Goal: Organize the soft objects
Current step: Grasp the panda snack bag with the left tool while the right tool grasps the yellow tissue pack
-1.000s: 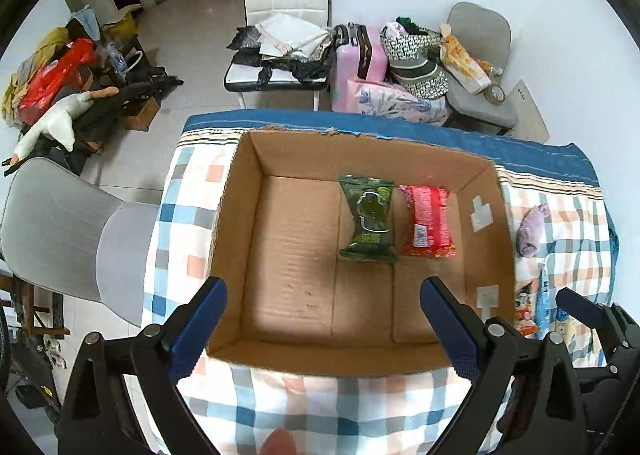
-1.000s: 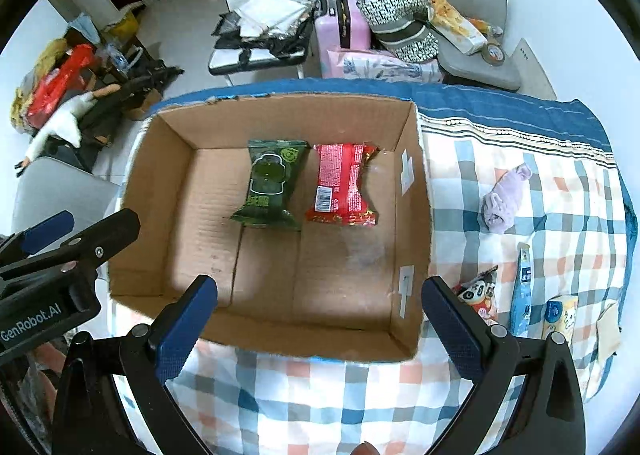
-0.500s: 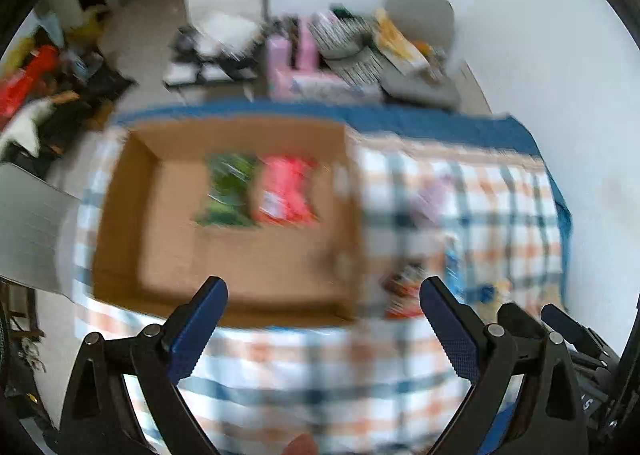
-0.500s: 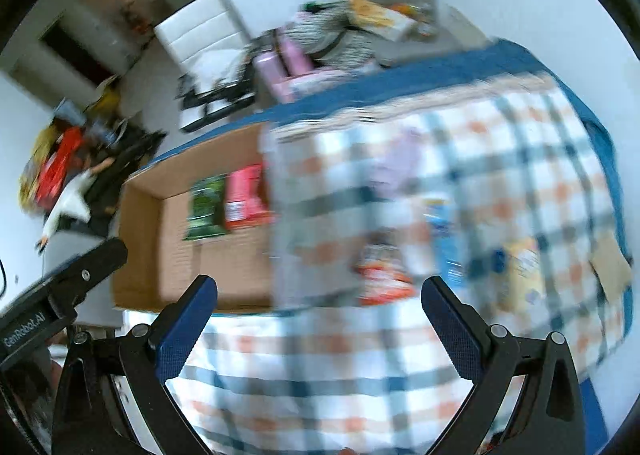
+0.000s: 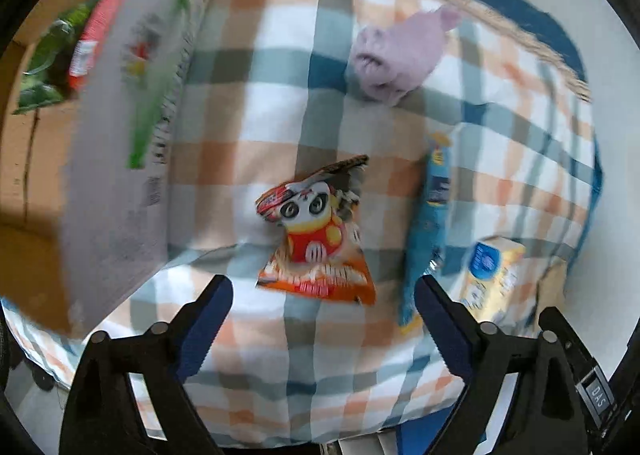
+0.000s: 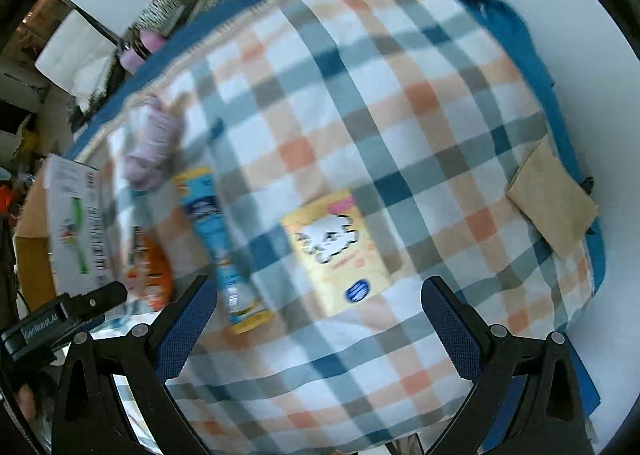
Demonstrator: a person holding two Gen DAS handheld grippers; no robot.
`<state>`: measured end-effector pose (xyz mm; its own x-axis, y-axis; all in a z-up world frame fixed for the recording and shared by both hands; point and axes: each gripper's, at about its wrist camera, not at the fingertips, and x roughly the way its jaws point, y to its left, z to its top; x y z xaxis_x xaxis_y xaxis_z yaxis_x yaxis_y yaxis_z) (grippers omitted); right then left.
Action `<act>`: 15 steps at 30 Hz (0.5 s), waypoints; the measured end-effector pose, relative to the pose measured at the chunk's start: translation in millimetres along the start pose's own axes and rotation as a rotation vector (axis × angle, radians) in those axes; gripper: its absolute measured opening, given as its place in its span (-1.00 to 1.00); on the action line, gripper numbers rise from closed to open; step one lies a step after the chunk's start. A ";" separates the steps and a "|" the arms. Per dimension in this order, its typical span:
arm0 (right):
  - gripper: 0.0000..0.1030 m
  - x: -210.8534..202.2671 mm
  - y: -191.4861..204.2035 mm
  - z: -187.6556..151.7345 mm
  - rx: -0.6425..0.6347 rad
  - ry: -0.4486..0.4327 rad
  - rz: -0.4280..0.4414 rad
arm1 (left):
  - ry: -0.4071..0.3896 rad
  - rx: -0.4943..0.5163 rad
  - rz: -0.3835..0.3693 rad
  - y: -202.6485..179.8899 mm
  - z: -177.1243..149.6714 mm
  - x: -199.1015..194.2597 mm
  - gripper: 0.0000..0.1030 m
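- The panda snack packet is seen lying flat on the checked cloth of the table, centred just ahead of the left tool, whose jaws are spread wide with nothing between them; it is judged to be the next item lined up for pickup.
- A long blue pouch is laid just beside the packet, and a yellow packet lies beyond it, near the cloth's edge.
- In the right wrist view, the yellow packet is framed ahead of the right tool, which is likewise held wide open and empty; the blue pouch lies nearer its left finger.
- A lilac knitted item, possibly a sock or small soft toy, is left farther back on the cloth, apart from the packets.
- The cardboard box stands at the left of the table, beside the loose items, so that carries are kept short; a green packet and a red packet are already laid side by side inside it.
- A tan flat piece rests at the cloth's far right edge; what it is cannot be told.
- Both views are blurred, so print details are not readable.
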<state>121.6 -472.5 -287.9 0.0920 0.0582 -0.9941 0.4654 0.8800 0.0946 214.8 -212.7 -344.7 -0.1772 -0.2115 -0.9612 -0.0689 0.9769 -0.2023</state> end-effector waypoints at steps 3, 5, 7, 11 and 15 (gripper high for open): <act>1.00 31.8 -6.3 11.8 -0.011 0.055 0.002 | 0.063 -0.022 -0.001 1.0 10.9 25.7 0.66; 1.00 50.4 -7.9 17.0 -0.015 0.090 0.006 | 0.071 -0.032 0.008 -1.1 14.7 35.7 0.56; 1.00 68.3 -9.7 20.6 -0.017 0.132 0.020 | 0.073 -0.041 0.020 -2.6 17.2 42.7 0.36; 1.00 95.3 -11.2 24.4 -0.029 0.187 0.027 | 0.069 -0.046 0.025 -5.3 17.3 53.3 0.03; 0.83 112.8 -10.5 23.1 -0.047 0.232 0.027 | 0.045 -0.035 0.036 -9.3 11.7 59.3 -0.07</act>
<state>147.5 -486.1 -399.8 -0.1032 0.1837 -0.9776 0.4237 0.8973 0.1239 216.3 -234.1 -402.0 -0.2239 -0.1785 -0.9581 -0.0957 0.9824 -0.1607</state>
